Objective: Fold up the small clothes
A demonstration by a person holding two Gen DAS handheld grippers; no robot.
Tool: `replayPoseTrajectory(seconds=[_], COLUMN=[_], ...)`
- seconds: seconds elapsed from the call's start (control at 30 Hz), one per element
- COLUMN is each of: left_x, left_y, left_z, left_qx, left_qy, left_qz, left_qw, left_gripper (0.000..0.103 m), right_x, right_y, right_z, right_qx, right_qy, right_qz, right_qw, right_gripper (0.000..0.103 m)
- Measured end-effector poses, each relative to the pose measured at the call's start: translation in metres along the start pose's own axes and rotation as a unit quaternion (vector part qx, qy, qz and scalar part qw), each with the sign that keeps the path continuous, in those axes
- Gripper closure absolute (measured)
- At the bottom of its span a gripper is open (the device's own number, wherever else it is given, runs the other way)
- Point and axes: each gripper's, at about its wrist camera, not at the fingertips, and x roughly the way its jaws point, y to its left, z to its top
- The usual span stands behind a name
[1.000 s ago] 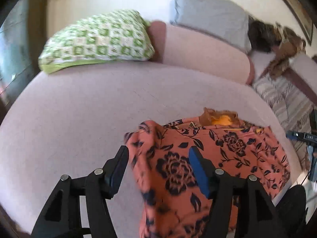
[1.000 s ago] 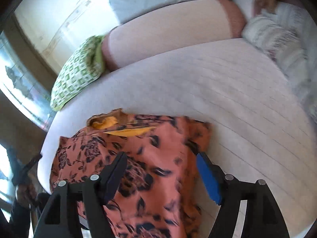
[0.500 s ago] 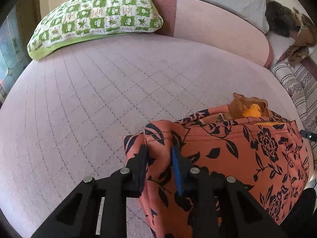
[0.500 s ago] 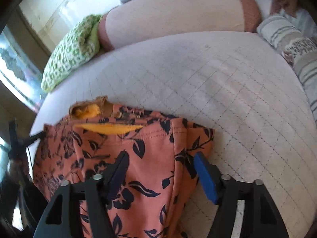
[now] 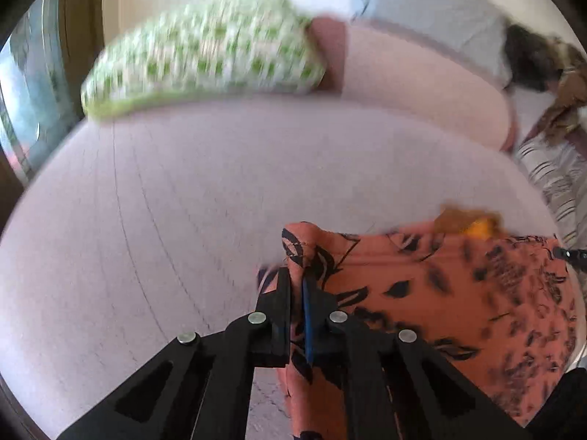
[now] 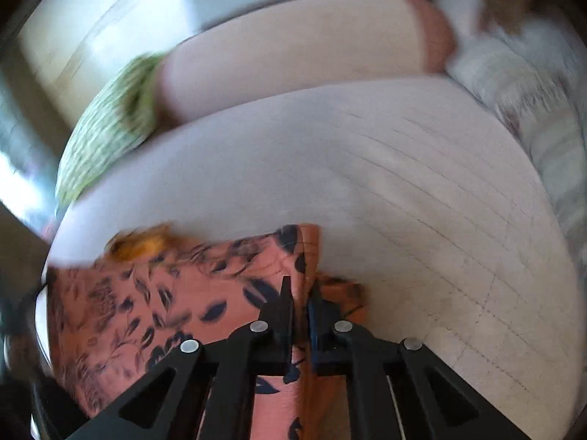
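An orange garment with a dark floral print lies on the pinkish quilted bed, with an orange-yellow lining showing at its far edge. My left gripper is shut on the garment's left corner, which stands up in a pinched fold. In the right wrist view the same garment spreads to the left, and my right gripper is shut on its right corner. Both views are blurred by motion.
A green and white checked pillow and a long pink bolster lie at the head of the bed. A grey pillow and striped and brown fabrics sit at the far right. A window is at the left.
My right gripper has shut on the garment's right corner; it was open half a second ago. My left gripper stays shut on the left corner. Both views have lifted and tilted.
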Motion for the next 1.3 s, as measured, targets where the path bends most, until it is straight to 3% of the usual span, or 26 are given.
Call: replayPoseTrajectory(seconds=[0.03, 0.1, 0.2, 0.27, 0.4, 0.47, 0.5, 0.57, 0.6, 0.63, 0.67, 0.77, 0.83, 0.9, 0.97, 1.03, 1.1, 1.13, 1.17, 1.23, 1.3], left_x=[0.012, 0.009, -0.008, -0.03, -0.079, -0.096, -0.096, -0.08, -0.061, -0.048, -0.038, -0.062, -0.079, -0.092, -0.101, -0.105, -0.104, -0.101, -0.098, -0.094, -0.094], left_y=[0.002, 0.003, 0.002, -0.003, -0.022, -0.035, -0.04, -0.048, -0.049, -0.047, -0.043, -0.04, -0.04, -0.035, -0.025, -0.014, -0.005, -0.003, -0.002, -0.002, 0.001], left_z=[-0.003, -0.006, 0.001, 0.006, 0.0, -0.01, -0.013, -0.025, -0.032, -0.036, -0.041, -0.035, -0.032, -0.034, -0.041, -0.049, -0.058, -0.061, -0.064, -0.063, -0.062], left_qx=[-0.006, -0.01, -0.016, -0.008, 0.019, 0.03, 0.034, 0.045, 0.049, 0.049, 0.043, 0.03, 0.03, 0.015, -0.023, -0.055, -0.074, -0.074, -0.071, -0.071, -0.069], left_qy=[0.023, 0.004, 0.001, -0.023, -0.062, -0.074, -0.072, -0.051, -0.021, 0.006, 0.027, -0.011, -0.034, -0.051, -0.061, -0.061, -0.052, -0.047, -0.039, -0.032, -0.037], left_qz=[0.001, -0.002, -0.009, -0.013, -0.045, -0.067, -0.073, -0.073, -0.052, -0.033, -0.027, -0.044, -0.047, -0.049, -0.042, -0.039, -0.037, -0.036, -0.031, -0.03, -0.028], left_qw=[0.9997, 0.9999, 0.9998, 0.9996, 0.9969, 0.9945, 0.9942, 0.995, 0.9972, 0.9982, 0.9984, 0.9985, 0.9979, 0.9974, 0.997, 0.9958, 0.9952, 0.9956, 0.9962, 0.9966, 0.9965], left_gripper=[0.093, 0.091, 0.074, 0.072, 0.071, 0.054, 0.053, 0.053, 0.053, 0.054, 0.055, 0.053, 0.046, 0.043, 0.043, 0.043, 0.043, 0.043, 0.043, 0.043, 0.043], right_x=[0.009, -0.002, -0.027, -0.05, -0.071, -0.06, -0.05, -0.021, -0.01, -0.015, -0.025, -0.045, -0.055, -0.06, -0.048, -0.03, -0.017, -0.011, -0.004, -0.005, -0.029], right_y=[-0.01, -0.002, 0.015, 0.037, 0.084, 0.093, 0.09, 0.06, 0.032, 0.02, 0.022, 0.043, 0.051, 0.055, 0.054, 0.051, 0.049, 0.05, 0.05, 0.047, 0.053], right_z=[-0.005, -0.012, -0.015, -0.02, -0.038, -0.051, -0.057, -0.063, -0.067, -0.069, -0.07, -0.07, -0.06, -0.047, -0.031, -0.022, -0.02, -0.018, -0.016, -0.018, -0.02], right_qx=[0.027, 0.001, -0.03, -0.067, -0.131, -0.135, -0.132, -0.09, -0.026, 0.012, 0.01, -0.043, -0.061, -0.073, -0.084, -0.083, -0.079, -0.083, -0.082, -0.075, -0.079], right_qy=[0.016, -0.013, -0.041, -0.063, -0.041, 0.006, 0.023, 0.058, 0.071, 0.054, 0.041, 0.02, -0.004, -0.03, -0.037, -0.025, -0.008, 0.0, 0.014, 0.016, -0.027], right_qz=[0.004, -0.005, -0.029, -0.031, 0.045, 0.096, 0.09, 0.02, 0.011, 0.046, 0.04, 0.026, 0.016, -0.016, -0.055, -0.071, -0.05, -0.056, -0.062, -0.06, -0.056], right_qw=[0.999, 1.0, 0.998, 0.995, 0.99, 0.986, 0.987, 0.994, 0.997, 0.997, 0.998, 0.999, 0.998, 0.997, 0.994, 0.994, 0.996, 0.995, 0.995, 0.995, 0.995], right_gripper=[0.088, 0.088, 0.088, 0.087, 0.087, 0.087, 0.087, 0.087, 0.089, 0.09, 0.089, 0.088, 0.087, 0.076, 0.034, 0.031, 0.04, 0.055, 0.079, 0.097, 0.097])
